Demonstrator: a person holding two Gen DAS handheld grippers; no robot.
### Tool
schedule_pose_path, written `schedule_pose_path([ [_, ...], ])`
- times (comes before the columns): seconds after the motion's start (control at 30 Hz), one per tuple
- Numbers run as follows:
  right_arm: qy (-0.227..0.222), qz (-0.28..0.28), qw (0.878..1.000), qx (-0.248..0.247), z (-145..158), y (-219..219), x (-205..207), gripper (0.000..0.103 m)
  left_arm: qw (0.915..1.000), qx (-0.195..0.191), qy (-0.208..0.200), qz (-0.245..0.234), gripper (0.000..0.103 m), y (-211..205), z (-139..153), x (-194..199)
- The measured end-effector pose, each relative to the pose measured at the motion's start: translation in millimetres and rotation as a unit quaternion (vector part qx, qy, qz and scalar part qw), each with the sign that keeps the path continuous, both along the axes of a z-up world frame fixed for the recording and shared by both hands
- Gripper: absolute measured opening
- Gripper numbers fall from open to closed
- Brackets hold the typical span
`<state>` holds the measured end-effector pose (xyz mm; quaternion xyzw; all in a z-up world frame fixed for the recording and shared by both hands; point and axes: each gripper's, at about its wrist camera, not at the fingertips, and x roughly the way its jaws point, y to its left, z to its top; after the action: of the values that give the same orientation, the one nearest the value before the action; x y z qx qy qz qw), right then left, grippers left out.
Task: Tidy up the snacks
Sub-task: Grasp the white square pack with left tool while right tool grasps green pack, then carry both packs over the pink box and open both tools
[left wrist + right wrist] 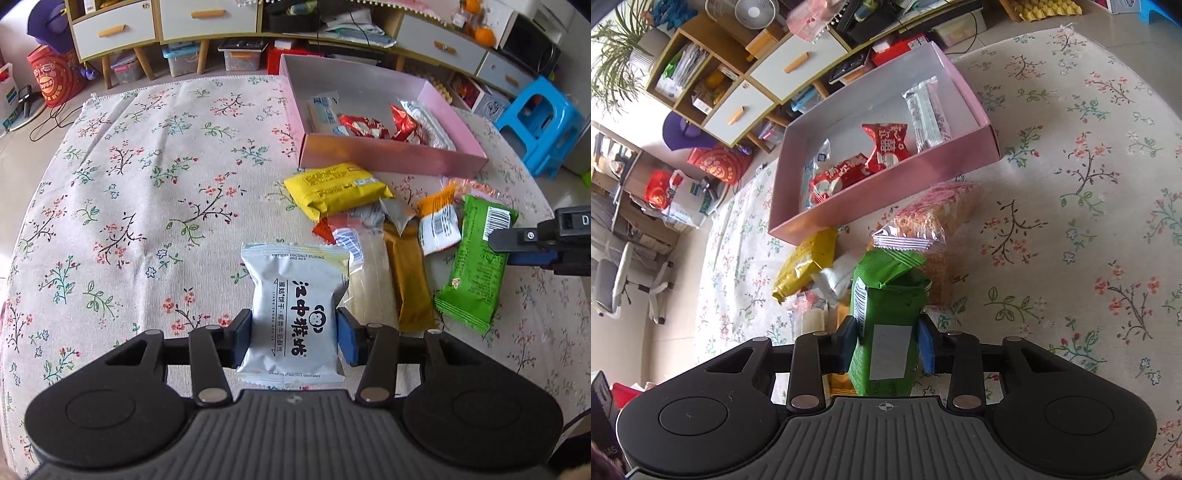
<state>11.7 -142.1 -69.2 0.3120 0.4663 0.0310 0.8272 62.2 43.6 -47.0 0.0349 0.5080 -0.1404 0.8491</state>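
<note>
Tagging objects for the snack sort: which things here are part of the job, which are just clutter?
Job:
- white packet, in left gripper
- green packet, in right gripper
- pink box
- red packets in the box
- yellow packet
- brown packet

Clutter:
- blue stool
- fan
- oranges
- plant

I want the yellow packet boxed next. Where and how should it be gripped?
Grip the yellow packet across its narrow width at mid-body, coming from above. It lies flat and puffy on the tablecloth beside the pink box, with its top face clear, though its near edge overlaps other wrappers.
</note>
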Motion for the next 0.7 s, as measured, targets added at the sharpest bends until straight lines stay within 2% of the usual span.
schedule_pose_path([
  [0.7,-0.053,-0.013,0.997,0.063,37,-24,-12,0.033,0.9988,-0.039,-0.02,0.023,0.044,0,15,6],
])
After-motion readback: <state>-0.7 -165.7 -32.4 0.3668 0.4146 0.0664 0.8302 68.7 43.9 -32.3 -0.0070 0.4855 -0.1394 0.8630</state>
